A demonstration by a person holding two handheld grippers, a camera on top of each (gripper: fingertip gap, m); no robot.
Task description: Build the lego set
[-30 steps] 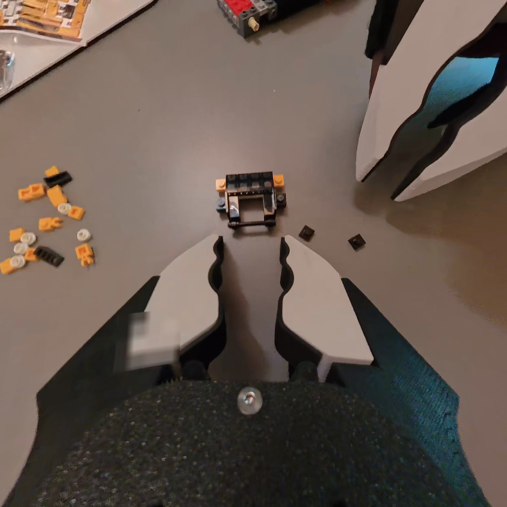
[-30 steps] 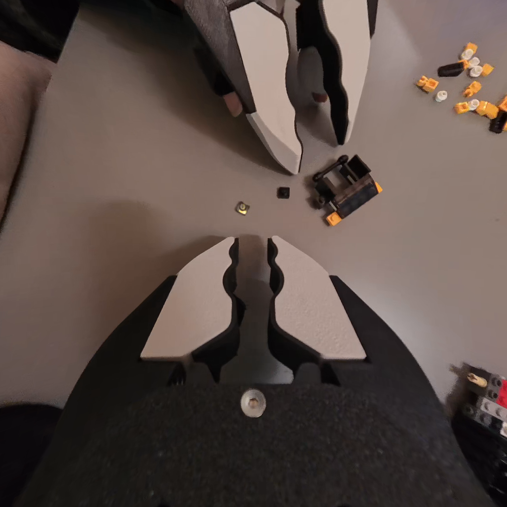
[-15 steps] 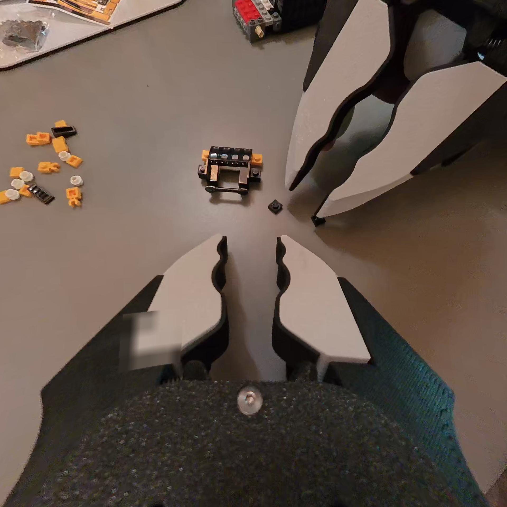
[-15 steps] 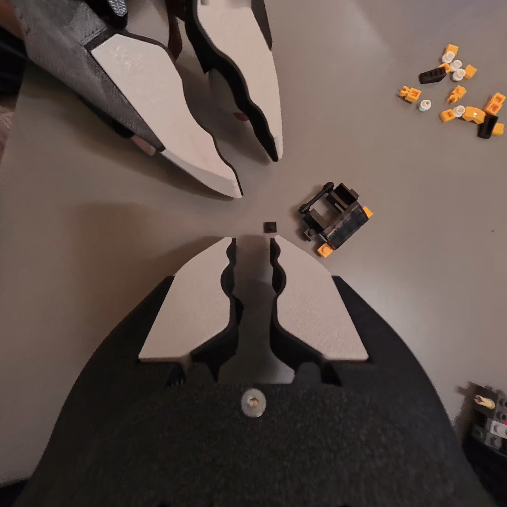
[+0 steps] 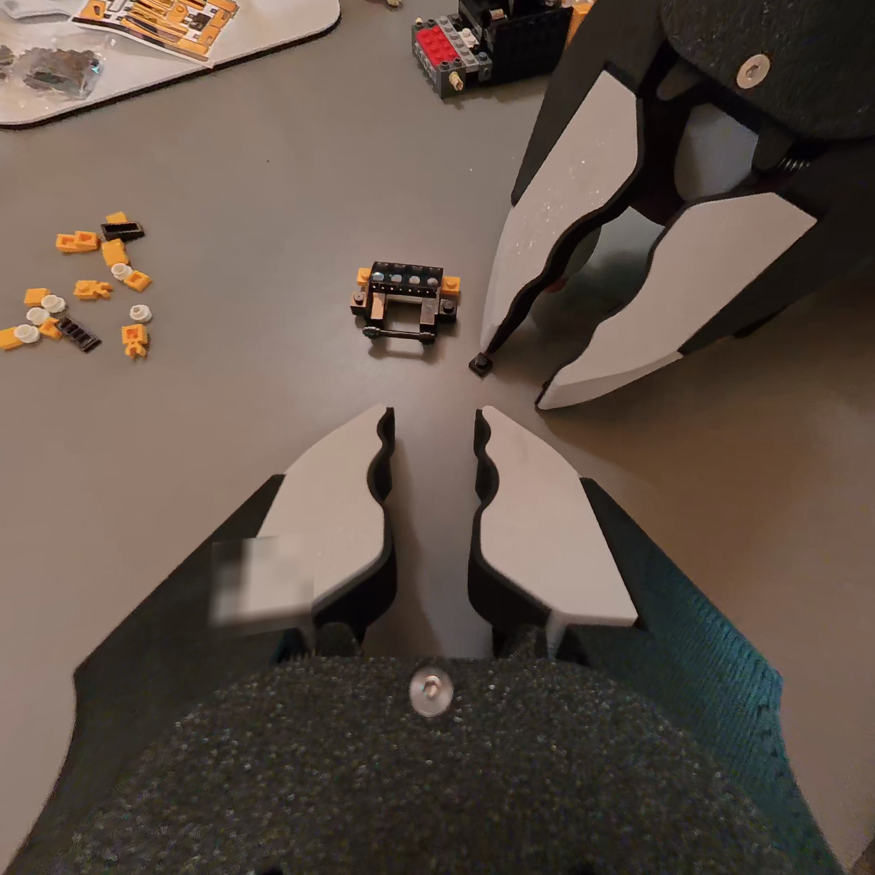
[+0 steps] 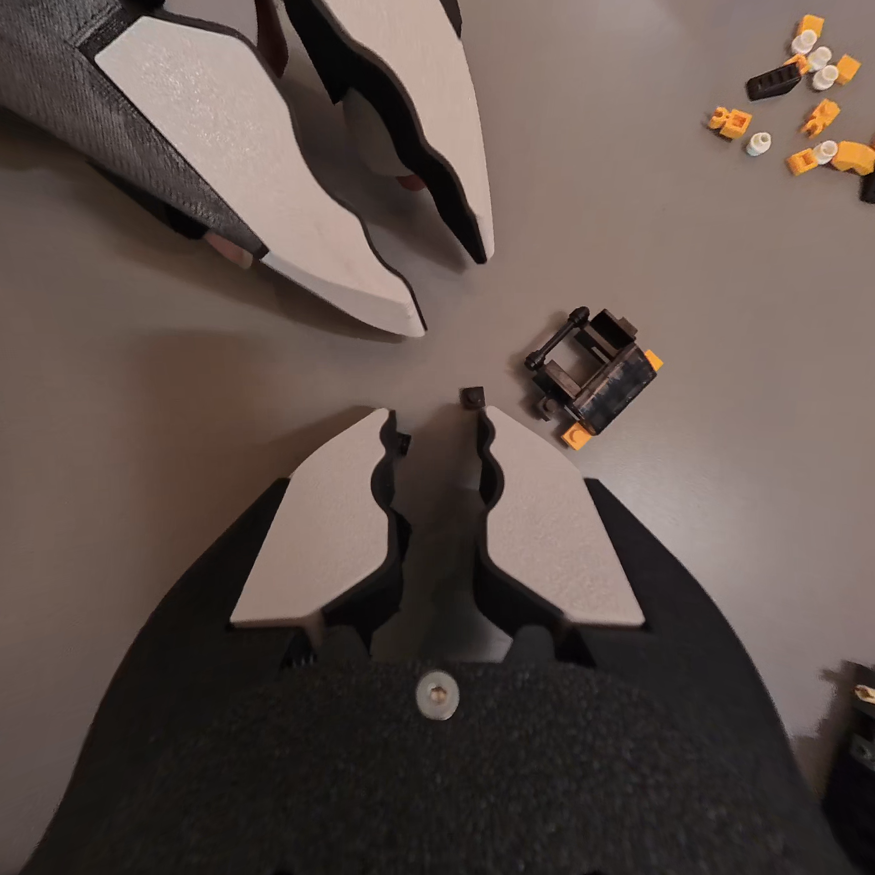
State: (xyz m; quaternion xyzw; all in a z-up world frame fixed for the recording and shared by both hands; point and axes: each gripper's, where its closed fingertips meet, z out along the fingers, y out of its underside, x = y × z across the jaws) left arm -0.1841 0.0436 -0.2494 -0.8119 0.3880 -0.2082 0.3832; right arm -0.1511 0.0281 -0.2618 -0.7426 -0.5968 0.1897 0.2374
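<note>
A small black-and-orange lego assembly point(image 5: 405, 308) lies on the grey table; it also shows in the right wrist view point(image 6: 592, 379). A tiny black piece point(image 5: 482, 364) lies right of it, touching one tip of my right gripper point(image 5: 516, 379). In the right wrist view that piece point(image 6: 472, 397) sits just ahead of my right gripper point(image 6: 434, 413), which is open and low over the table. A second tiny black piece point(image 6: 402, 442) lies just inside its left finger. My left gripper point(image 5: 433, 412) is open and empty, short of the assembly; it also shows in the right wrist view point(image 6: 450, 293).
Loose orange, white and black pieces point(image 5: 80, 293) lie at the left, seen also in the right wrist view point(image 6: 814, 94). A larger red, grey and black build point(image 5: 473, 52) stands at the back. An instruction booklet point(image 5: 156, 23) and a plastic bag point(image 5: 52, 71) lie on a white mat. Spacing between my two grippers at the tips: around 4 centimetres.
My right gripper has moved in and down to the two tiny black pieces, and its jaws have opened wider. My left gripper has drawn back from the assembly, still open.
</note>
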